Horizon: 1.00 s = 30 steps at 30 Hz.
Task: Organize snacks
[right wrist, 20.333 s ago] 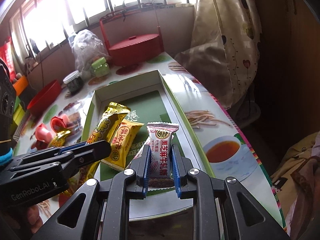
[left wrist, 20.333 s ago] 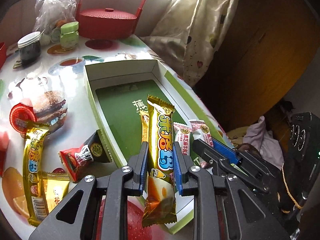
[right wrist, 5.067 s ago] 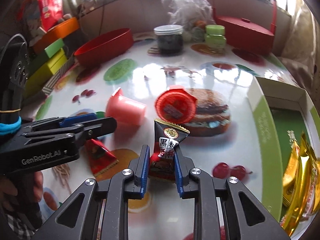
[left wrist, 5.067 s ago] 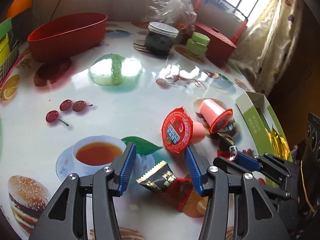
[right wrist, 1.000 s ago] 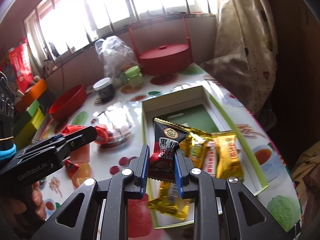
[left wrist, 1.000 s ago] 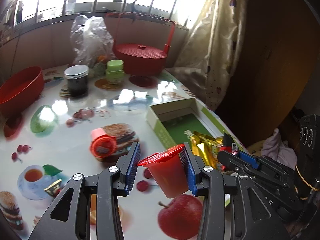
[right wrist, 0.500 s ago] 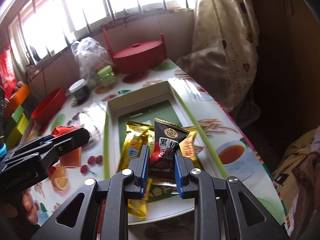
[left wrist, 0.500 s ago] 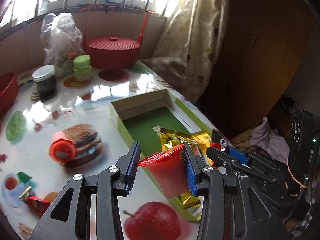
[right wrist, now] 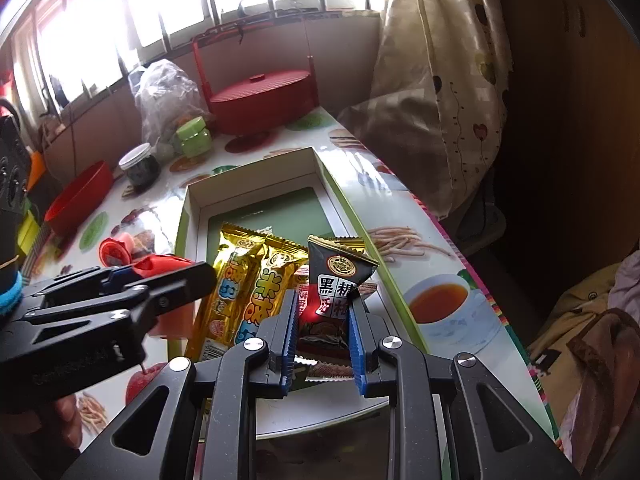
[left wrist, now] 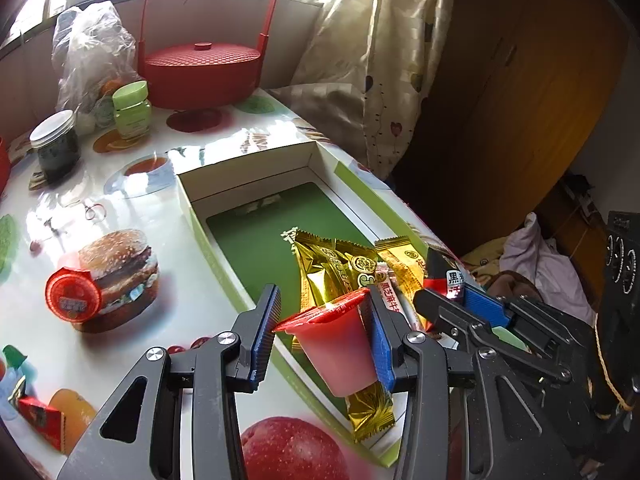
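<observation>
My left gripper (left wrist: 324, 340) is shut on a red jelly cup (left wrist: 336, 352) and holds it over the near end of the green-lined box (left wrist: 256, 236). My right gripper (right wrist: 322, 334) is shut on a black candy packet (right wrist: 338, 280) above the same box (right wrist: 320, 184); it shows at the right in the left wrist view (left wrist: 452, 312). Several gold snack bars (left wrist: 332, 276) lie in the box's near half, also seen in the right wrist view (right wrist: 248, 280). A second jelly cup (left wrist: 72, 294) lies on the table left of the box.
A small red wrapped candy (left wrist: 38, 416) lies at the near left of the table. A red lidded basket (left wrist: 200, 68), a green jar (left wrist: 132, 110), a dark jar (left wrist: 54, 146) and a plastic bag (left wrist: 92, 52) stand at the back. A red bowl (right wrist: 80, 196) sits far left.
Both grippers have moved in over the box with their loads still held. The box now fills more of both views.
</observation>
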{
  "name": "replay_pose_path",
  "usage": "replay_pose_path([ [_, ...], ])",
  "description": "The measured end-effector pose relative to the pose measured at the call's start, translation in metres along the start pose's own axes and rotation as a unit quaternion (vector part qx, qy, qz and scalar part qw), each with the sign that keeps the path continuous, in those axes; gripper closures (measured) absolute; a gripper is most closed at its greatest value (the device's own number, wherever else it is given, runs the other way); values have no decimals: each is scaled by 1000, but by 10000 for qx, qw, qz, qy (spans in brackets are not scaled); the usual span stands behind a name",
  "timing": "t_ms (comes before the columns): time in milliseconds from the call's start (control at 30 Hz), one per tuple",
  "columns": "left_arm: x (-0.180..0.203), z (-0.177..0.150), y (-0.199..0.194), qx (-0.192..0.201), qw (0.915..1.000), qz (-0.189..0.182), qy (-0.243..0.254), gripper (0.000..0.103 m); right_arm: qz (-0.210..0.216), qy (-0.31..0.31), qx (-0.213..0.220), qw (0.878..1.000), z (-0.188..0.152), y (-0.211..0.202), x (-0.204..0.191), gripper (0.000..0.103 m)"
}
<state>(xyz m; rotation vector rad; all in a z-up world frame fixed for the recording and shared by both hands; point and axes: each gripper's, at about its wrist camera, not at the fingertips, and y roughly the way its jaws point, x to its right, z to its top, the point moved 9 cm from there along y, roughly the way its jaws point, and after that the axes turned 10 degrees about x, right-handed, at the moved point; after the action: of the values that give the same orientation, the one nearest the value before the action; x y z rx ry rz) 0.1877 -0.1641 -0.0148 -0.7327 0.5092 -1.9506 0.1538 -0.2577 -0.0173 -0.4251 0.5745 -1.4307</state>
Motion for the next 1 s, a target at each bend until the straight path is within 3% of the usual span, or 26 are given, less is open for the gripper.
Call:
replay_pose_path([
  [600,-15,20,23,73,9997,219,96,60,72,-272,115,9995,1,7,-13,81],
  [1000,-28,22,26,58,9995,310,-37,60,28,-366,150,9992,3,13,-20,74],
])
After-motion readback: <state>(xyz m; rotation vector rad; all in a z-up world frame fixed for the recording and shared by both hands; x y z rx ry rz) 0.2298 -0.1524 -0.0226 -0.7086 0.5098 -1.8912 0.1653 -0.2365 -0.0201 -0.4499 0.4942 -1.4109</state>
